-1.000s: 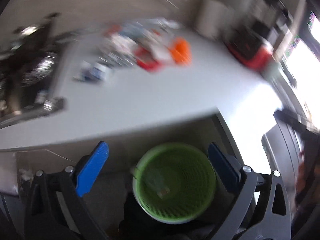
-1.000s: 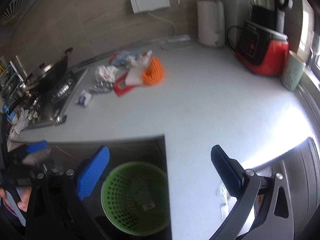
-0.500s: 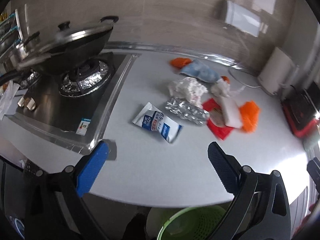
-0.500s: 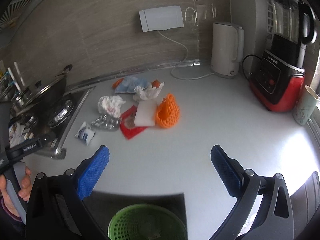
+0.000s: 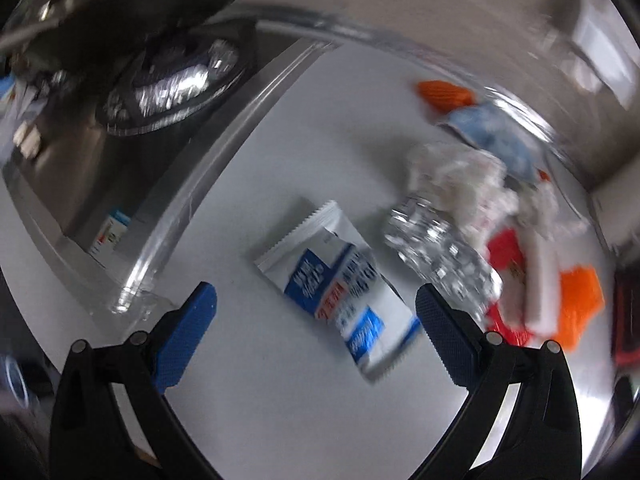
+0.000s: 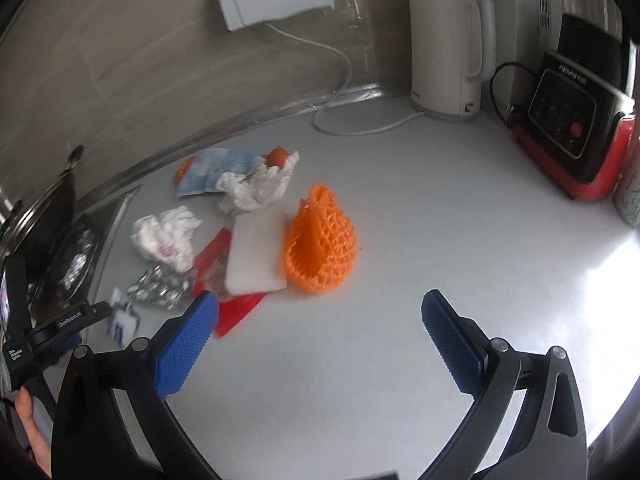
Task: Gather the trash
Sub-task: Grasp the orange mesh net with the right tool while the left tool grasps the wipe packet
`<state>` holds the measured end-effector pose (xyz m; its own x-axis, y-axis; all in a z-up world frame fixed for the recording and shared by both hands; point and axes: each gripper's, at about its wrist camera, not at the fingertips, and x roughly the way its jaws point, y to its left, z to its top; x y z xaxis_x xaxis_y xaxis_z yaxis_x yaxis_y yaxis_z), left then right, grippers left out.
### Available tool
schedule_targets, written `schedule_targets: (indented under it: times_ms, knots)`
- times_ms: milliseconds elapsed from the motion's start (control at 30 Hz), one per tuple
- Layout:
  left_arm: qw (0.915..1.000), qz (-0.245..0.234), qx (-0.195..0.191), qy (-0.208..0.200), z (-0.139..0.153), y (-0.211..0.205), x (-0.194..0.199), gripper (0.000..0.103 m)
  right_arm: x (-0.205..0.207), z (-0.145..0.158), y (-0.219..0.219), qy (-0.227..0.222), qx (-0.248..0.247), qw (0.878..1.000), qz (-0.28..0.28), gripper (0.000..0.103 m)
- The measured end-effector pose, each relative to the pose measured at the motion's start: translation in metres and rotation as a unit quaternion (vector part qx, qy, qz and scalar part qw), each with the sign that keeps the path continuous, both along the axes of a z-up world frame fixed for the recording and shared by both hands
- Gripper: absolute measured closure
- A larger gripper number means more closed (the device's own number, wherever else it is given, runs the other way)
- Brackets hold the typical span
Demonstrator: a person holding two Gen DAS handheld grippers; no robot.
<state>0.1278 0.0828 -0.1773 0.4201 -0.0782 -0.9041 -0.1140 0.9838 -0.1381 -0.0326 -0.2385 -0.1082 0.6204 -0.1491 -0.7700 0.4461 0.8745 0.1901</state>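
Observation:
A blue-and-white wrapper lies flat on the white counter, just beyond and between the fingers of my open left gripper. Crumpled foil, white tissue, a blue packet and red packaging lie past it to the right. My right gripper stands open over bare counter, with an orange foam net and a white foam block a short way ahead of it. Crumpled tissue, foil and the blue packet lie to its left. The left gripper's body shows at the far left.
A gas hob with a foil-lined burner and a dark pan borders the trash on the left. A white kettle, its cord, a red-and-black appliance and a cup stand at the back right. A hand holds the left gripper.
Both grippers have moved up from the green basket below the counter and forward over the counter. The left one has closed in on the blue-and-white wrapper, the right one on the orange net.

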Motion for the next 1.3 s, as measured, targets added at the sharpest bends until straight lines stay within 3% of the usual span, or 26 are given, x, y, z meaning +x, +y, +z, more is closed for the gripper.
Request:
schedule_targets:
  times_ms: [200, 400, 500, 600, 667, 767, 967, 1100, 1300]
  knots:
    - [0.9984, 0.048, -0.002, 0.031, -0.021, 0.0, 0.016, 0.008, 0.043, -0.03, -0.023, 0.022, 0.012, 0.999, -0.024, 0.002]
    - [0.9985, 0.034, 0.011, 0.042, -0.03, -0.008, 0.017, 0.018, 0.076, -0.055, -0.039, 0.046, 0.018, 0.998, -0.041, 0.003]
    - [0.9986, 0.024, 0.024, 0.039, -0.03, -0.01, 0.015, 0.024, 0.087, -0.067, -0.046, 0.057, 0.029, 0.997, -0.045, 0.012]
    - [0.9986, 0.024, 0.033, 0.034, -0.027, -0.01, 0.013, 0.042, 0.093, -0.078, -0.049, 0.067, 0.043, 0.996, -0.039, 0.031]
    - [0.9988, 0.023, 0.025, 0.035, -0.024, -0.007, 0.012, 0.05, 0.095, -0.083, -0.049, 0.07, 0.049, 0.996, -0.035, 0.065]
    - [0.9991, 0.018, 0.01, 0.036, -0.021, -0.004, 0.01, 0.064, 0.093, -0.085, -0.049, 0.068, 0.054, 0.996, -0.029, 0.087]
    - [0.9991, -0.035, 0.021, 0.012, -0.017, -0.007, 0.01, 0.08, 0.082, -0.071, -0.049, 0.055, 0.029, 0.998, -0.023, 0.089]
    - [0.9984, -0.055, 0.016, -0.001, -0.006, -0.005, 0.0, 0.081, 0.069, -0.054, -0.049, 0.041, 0.023, 0.999, -0.022, 0.089]
    - [0.9935, -0.101, 0.02, -0.048, 0.032, -0.003, -0.027, 0.081, 0.039, -0.025, -0.037, 0.018, 0.016, 1.0, -0.011, 0.089]
